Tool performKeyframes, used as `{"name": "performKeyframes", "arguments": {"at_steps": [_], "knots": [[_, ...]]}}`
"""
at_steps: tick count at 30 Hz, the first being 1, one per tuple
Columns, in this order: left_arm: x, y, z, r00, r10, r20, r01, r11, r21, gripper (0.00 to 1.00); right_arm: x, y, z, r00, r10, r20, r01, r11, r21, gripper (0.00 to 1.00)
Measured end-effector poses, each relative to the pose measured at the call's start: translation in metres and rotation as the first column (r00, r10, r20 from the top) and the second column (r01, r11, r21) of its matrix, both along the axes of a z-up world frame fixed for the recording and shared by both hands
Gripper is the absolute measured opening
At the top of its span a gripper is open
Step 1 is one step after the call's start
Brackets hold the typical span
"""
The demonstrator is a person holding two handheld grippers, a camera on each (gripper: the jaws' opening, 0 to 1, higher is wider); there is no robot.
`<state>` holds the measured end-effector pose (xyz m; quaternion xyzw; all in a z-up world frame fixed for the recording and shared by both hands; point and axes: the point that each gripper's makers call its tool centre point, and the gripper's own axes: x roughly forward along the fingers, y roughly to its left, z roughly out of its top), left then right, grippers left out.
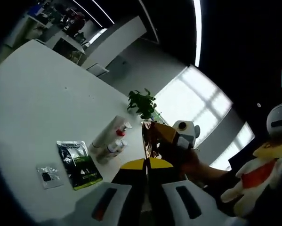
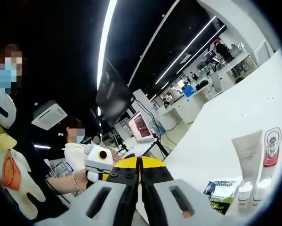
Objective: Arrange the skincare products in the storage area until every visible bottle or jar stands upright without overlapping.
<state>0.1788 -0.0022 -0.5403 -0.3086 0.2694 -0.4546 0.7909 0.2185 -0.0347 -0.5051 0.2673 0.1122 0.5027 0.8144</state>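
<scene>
1. Left gripper (image 1: 146,165) jaws are clenched together, grasping nothing; white tube (image 1: 109,132) and small bottles (image 1: 113,148) lie at ten o'clock on the white table (image 1: 42,94), beside a dark sachet (image 1: 78,165).
2. Right gripper (image 2: 140,165) jaws likewise pressed together, empty; tubes (image 2: 248,162) at three o'clock.

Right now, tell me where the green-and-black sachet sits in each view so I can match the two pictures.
Left gripper view: green-and-black sachet lies flat on the white table, lower left, just left of the tubes.
Right gripper view: it peeks in at the lower right, just left of the tubes.
Shared landmark: the tube with the red cap.
</scene>
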Motion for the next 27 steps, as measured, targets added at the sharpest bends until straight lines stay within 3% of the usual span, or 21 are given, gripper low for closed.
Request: {"name": "performKeyframes", "arguments": {"at_steps": [6, 12, 16, 21, 27], "knots": [[-0.004, 0.002, 0.003, 1.0, 0.012, -0.009, -0.013, 1.0, -0.011, 0.0, -0.005, 0.001, 0.004, 0.998, -0.037, 0.05, 0.039, 0.999, -0.036, 0.01], [-0.008, 0.003, 0.004, 1.0, 0.009, 0.004, -0.009, 1.0, 0.013, 0.0, -0.009, 0.002, 0.002, 0.991, -0.039, 0.13, 0.066, 0.977, -0.205, 0.01], [-0.01, 0.003, 0.008, 1.0, 0.006, 0.016, -0.006, 1.0, 0.027, 0.0, -0.008, 0.005, 0.006, 0.981, -0.004, 0.194, 0.071, 0.939, -0.336, 0.01], [-0.003, 0.013, 0.013, 0.999, 0.027, 0.018, -0.027, 0.999, 0.032, 0.0, -0.004, 0.013, 0.015, 0.98, 0.001, 0.198, 0.07, 0.934, -0.35, 0.01], [0.008, 0.025, 0.019, 0.998, 0.055, 0.023, -0.057, 0.996, 0.065, 0.0, 0.007, 0.024, 0.017, 0.979, 0.019, 0.205, 0.069, 0.909, -0.411, 0.01]]}}
